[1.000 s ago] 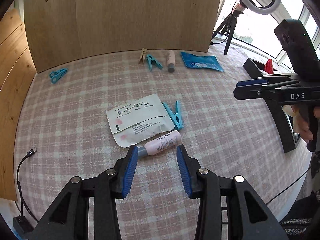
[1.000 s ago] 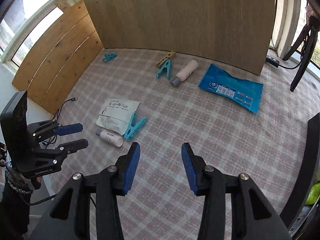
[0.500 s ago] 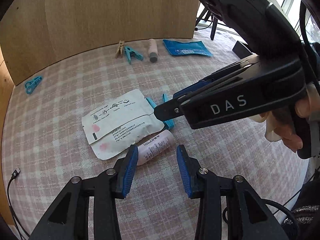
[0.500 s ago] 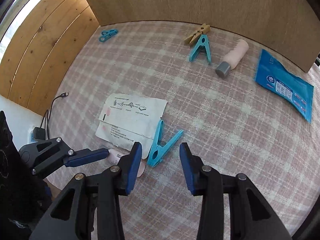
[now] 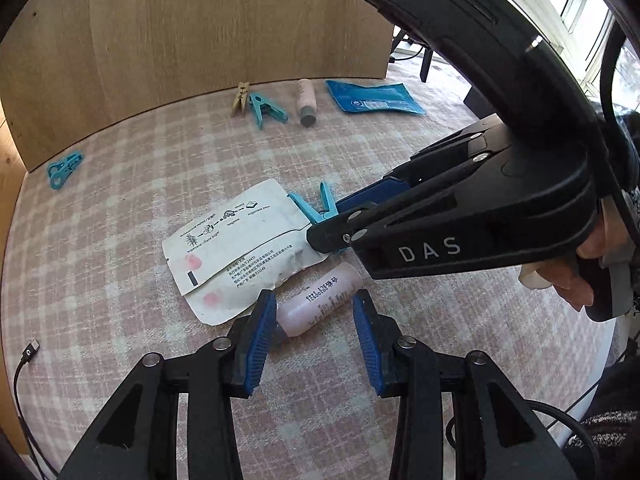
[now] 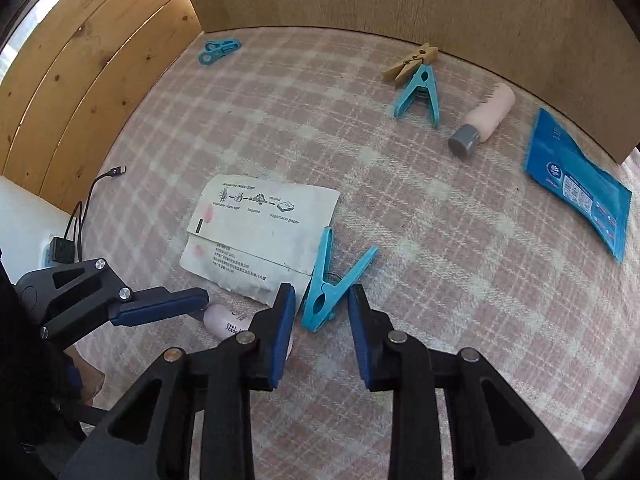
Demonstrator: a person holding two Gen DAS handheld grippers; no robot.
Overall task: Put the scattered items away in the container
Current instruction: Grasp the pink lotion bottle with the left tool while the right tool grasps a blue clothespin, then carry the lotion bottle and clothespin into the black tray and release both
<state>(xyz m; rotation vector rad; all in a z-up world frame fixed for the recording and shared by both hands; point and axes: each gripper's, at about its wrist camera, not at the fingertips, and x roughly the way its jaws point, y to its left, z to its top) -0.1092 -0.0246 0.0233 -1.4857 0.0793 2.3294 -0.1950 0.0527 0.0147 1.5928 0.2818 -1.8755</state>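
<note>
Both grippers, left (image 5: 314, 330) and right (image 6: 322, 334), gape wide over two pink bottles (image 5: 320, 304), three teal clips (image 6: 334, 284), two packets (image 6: 260, 236).

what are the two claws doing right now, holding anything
Left claw: open, holding nothing, straddling the near pink bottle.
Right claw: open, holding nothing, around the teal clothespin.
</note>
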